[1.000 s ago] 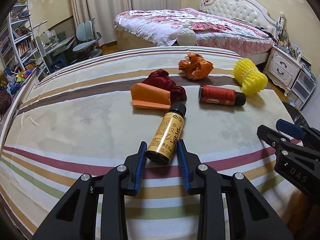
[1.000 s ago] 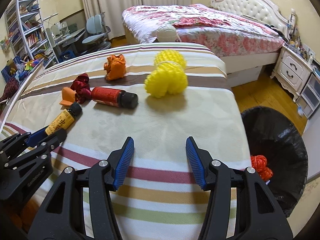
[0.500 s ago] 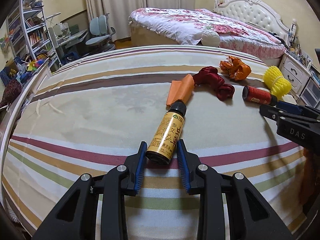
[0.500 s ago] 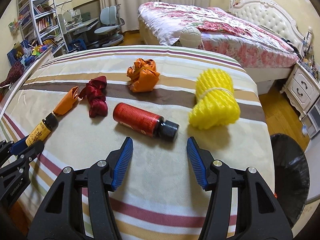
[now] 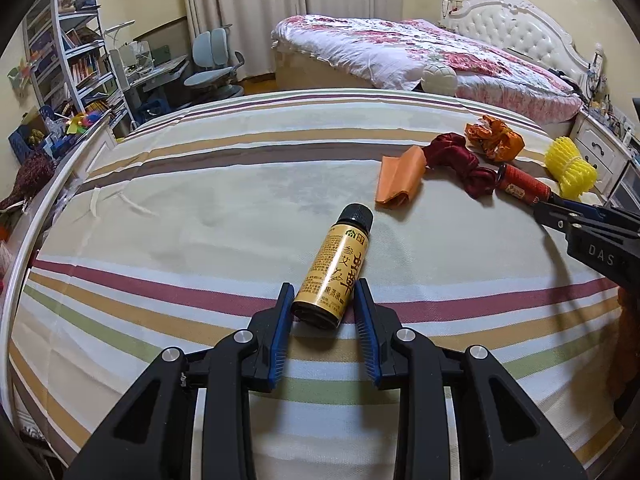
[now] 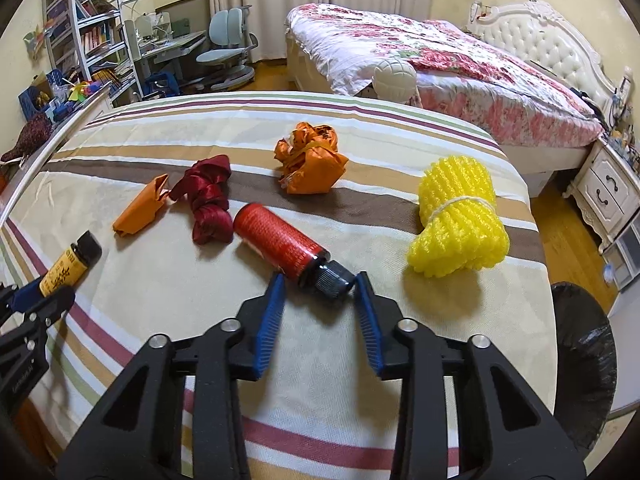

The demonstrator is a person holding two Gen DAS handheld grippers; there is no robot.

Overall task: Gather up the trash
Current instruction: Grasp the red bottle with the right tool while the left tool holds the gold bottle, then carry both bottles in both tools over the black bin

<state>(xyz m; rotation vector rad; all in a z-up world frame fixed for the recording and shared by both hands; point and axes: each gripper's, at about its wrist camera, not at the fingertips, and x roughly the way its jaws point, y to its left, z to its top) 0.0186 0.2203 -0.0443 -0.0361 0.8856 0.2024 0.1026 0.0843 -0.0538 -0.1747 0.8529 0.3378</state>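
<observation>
My left gripper (image 5: 323,294) is shut on the base of a gold bottle (image 5: 334,272) with a black cap, which lies on the striped tablecloth (image 5: 200,200). My right gripper (image 6: 318,284) is open, its fingers on either side of the black cap of a red bottle (image 6: 286,244) lying on the cloth. Other trash lies beyond: an orange folded wrapper (image 6: 140,210), a dark red ribbon (image 6: 210,200), a crumpled orange bag (image 6: 312,160) and a yellow foam net (image 6: 460,216).
A black-lined trash bin (image 6: 580,364) stands on the floor past the table's right edge. A bed (image 6: 440,60), a nightstand (image 6: 608,188), and a shelf (image 6: 80,20) with desk chairs stand beyond the table.
My right gripper has moved forward and left, so its fingers now flank the red bottle's cap. My left gripper still holds the gold bottle and its view has turned left.
</observation>
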